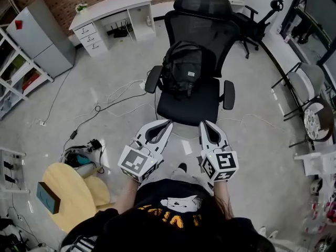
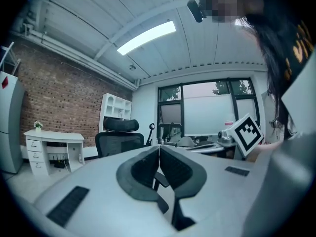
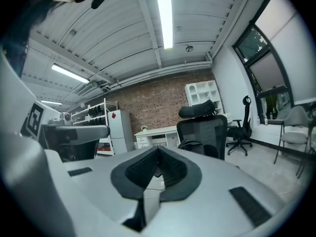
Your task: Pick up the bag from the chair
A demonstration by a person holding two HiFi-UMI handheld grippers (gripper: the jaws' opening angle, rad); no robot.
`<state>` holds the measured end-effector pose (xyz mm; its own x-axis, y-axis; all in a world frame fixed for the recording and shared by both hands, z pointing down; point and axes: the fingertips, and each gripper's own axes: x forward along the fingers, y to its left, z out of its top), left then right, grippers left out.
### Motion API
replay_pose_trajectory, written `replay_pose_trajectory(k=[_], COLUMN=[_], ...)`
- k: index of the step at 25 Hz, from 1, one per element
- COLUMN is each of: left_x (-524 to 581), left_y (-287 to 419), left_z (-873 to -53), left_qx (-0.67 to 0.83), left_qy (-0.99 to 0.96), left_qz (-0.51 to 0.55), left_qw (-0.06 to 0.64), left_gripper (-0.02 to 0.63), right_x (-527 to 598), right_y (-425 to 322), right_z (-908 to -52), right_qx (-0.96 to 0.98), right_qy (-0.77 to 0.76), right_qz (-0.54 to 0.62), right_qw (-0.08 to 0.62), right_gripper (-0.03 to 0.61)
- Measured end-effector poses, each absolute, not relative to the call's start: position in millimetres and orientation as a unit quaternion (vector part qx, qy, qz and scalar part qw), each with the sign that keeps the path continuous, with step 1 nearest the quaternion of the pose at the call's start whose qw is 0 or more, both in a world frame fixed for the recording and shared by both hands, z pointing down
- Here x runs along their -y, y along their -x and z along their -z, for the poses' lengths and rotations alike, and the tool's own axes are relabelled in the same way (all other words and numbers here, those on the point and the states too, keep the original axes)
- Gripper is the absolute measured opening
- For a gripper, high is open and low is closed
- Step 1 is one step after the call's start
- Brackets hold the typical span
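A black backpack (image 1: 183, 68) stands upright on the seat of a black mesh office chair (image 1: 195, 106), leaning on its backrest. Both grippers hover in front of the seat's near edge, short of the bag. My left gripper (image 1: 167, 123) is shut with nothing between its jaws; its view (image 2: 159, 149) looks level across the room at the chair (image 2: 118, 137). My right gripper (image 1: 203, 123) is also shut and empty. In the right gripper view (image 3: 158, 150) the chair (image 3: 203, 127) rises beyond the jaws, with part of the bag (image 3: 192, 144) showing.
A white desk (image 1: 113, 13) and a grey cabinet (image 1: 44, 35) stand at the back left. Cables (image 1: 113, 103) trail on the floor left of the chair. A round wooden table (image 1: 65, 193) is near my left side. Another black chair (image 1: 256, 25) and a folding chair (image 1: 310, 83) stand on the right.
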<state>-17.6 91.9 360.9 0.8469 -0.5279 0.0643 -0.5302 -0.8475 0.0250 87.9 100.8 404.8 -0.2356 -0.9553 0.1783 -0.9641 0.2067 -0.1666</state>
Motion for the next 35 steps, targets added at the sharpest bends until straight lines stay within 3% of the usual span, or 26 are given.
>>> replay_pose_trajectory(k=[22,35], left_x=[-60.6,12.0], left_y=[-28.6,-32.7], left_z=[-372.3,-389.4], left_qx=[0.304,0.291], left_qy=[-0.949,-0.953], left_qz=[-0.077,-0.072], left_qw=[0.017,0.034], left_gripper=[0.009,0.009], right_x=[-58.3,14.9], right_y=[-120.0,-123.1], right_z=[-419.7,-436.9], right_qx=[0.806,0.801], right_qy=[-0.574,-0.579], right_qz=[-0.147,-0.150], right_qw=[-0.012,0.013], right_gripper=[0.003,0.003])
